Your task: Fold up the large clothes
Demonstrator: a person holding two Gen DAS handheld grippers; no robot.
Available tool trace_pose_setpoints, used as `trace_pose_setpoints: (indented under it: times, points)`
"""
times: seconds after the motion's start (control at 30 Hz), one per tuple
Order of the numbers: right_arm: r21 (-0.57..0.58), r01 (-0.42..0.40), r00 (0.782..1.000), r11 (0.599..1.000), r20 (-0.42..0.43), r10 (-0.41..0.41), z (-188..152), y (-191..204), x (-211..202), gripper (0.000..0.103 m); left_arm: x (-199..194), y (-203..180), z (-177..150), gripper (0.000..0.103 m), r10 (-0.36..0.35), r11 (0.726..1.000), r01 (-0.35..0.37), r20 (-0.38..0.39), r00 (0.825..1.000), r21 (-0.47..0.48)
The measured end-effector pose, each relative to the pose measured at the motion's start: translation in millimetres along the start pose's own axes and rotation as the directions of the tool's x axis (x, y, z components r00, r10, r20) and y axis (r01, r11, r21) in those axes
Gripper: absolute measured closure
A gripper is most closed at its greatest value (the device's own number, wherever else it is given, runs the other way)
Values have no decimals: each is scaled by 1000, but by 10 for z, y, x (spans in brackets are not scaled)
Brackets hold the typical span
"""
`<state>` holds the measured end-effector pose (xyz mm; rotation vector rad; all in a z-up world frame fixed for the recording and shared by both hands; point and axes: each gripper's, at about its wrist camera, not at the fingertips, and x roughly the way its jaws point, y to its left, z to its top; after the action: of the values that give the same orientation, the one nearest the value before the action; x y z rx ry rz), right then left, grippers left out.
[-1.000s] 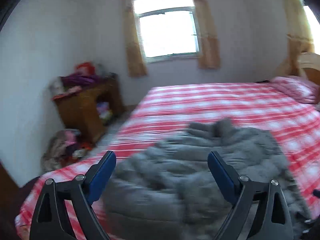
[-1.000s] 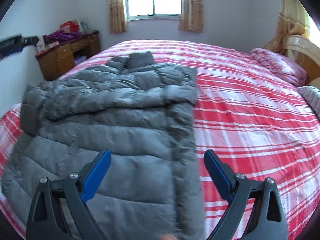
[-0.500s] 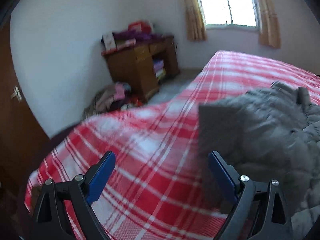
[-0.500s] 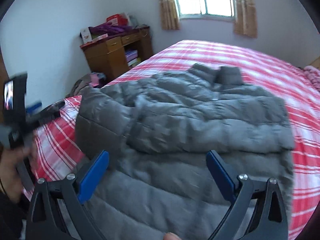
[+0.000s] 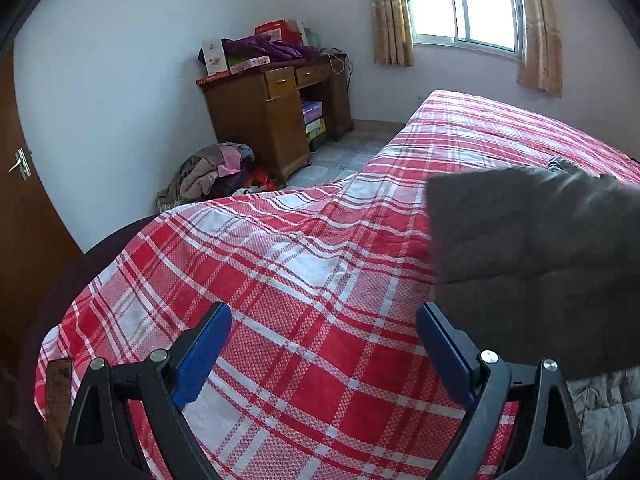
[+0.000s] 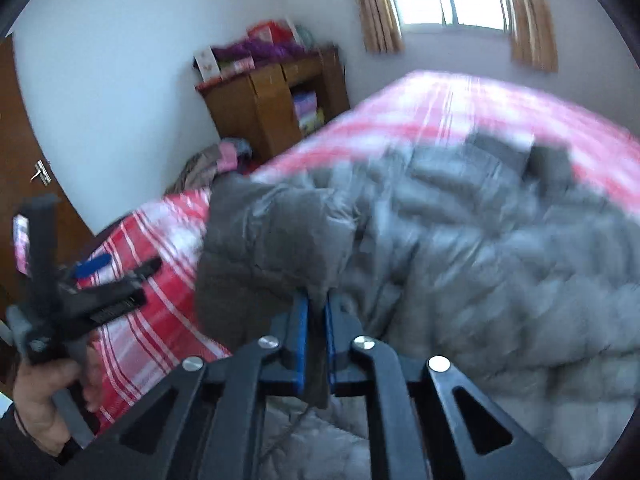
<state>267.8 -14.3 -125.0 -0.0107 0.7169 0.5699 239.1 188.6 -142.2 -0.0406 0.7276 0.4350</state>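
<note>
A grey quilted puffer jacket [image 6: 460, 248] lies spread on the red and white plaid bed [image 6: 160, 320]. My right gripper [image 6: 317, 312] is shut on a fold of the jacket near its left sleeve. In the left wrist view the jacket's sleeve cuff [image 5: 520, 232] rises at the right. My left gripper [image 5: 323, 332] is open and empty above the bedspread [image 5: 280, 280], left of the jacket. It also shows in the right wrist view [image 6: 92, 276], held in a hand at the far left.
A wooden desk [image 5: 276, 116] piled with boxes and purple cloth stands by the wall. A heap of clothes [image 5: 216, 176] lies on the floor beside it. A brown door [image 5: 20, 184] is at the left. A curtained window [image 5: 464, 4] is behind the bed.
My right gripper has closed on the jacket near its left sleeve; it was open half a second ago. My left gripper has swung left, off the jacket, and stays open.
</note>
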Motion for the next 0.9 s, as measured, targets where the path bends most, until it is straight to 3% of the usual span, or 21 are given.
trace_pose_setpoints:
  times: [0.1, 0.23, 0.4, 0.5, 0.6, 0.67, 0.7, 0.73, 0.8, 0.83, 0.9]
  points:
    - [-12, 48, 995, 999, 87, -47, 127, -148, -448, 95, -46, -64, 63, 9, -2, 1000, 2, 13, 1000, 3]
    - [27, 170, 972, 985, 161, -172, 159, -599, -994, 95, -117, -213, 142, 9, -9, 1000, 8, 28, 1000, 19]
    - [158, 326, 932, 932, 113, -345, -139, -1377, -1176, 95, -230, -534, 213, 9, -34, 996, 30, 45, 998, 87]
    - [207, 435, 892, 876, 35, -451, -472, -1847, -1040, 88, -265, -763, 231, 9, -46, 989, 40, 43, 998, 146]
    - [249, 500, 863, 830, -56, -503, -669, -2140, -942, 59, -285, -970, 279, 9, -70, 978, 61, 37, 997, 197]
    - [309, 516, 852, 799, -87, -517, -752, -2275, -994, 21, -310, -1115, 375, 9, -83, 973, 72, 39, 996, 220]
    - [339, 497, 860, 799, -69, -506, -760, -2289, -1069, 21, -323, -1179, 433, 9, -98, 972, 86, 41, 994, 221]
    - [341, 506, 852, 792, -53, -521, -728, -2249, -1142, 22, -341, -1251, 499, 9, -117, 970, 105, 44, 992, 219]
    - [320, 549, 817, 772, -11, -577, -650, -2150, -1273, 42, -373, -1462, 645, 9, -186, 961, 172, 47, 981, 216]
    - [316, 521, 832, 793, 23, -555, -559, -2110, -1305, 52, -375, -1573, 706, 9, -212, 956, 196, 51, 976, 216]
    - [307, 464, 867, 831, 37, -498, -394, -2038, -1257, 53, -380, -1861, 791, 9, -223, 951, 195, 94, 970, 239]
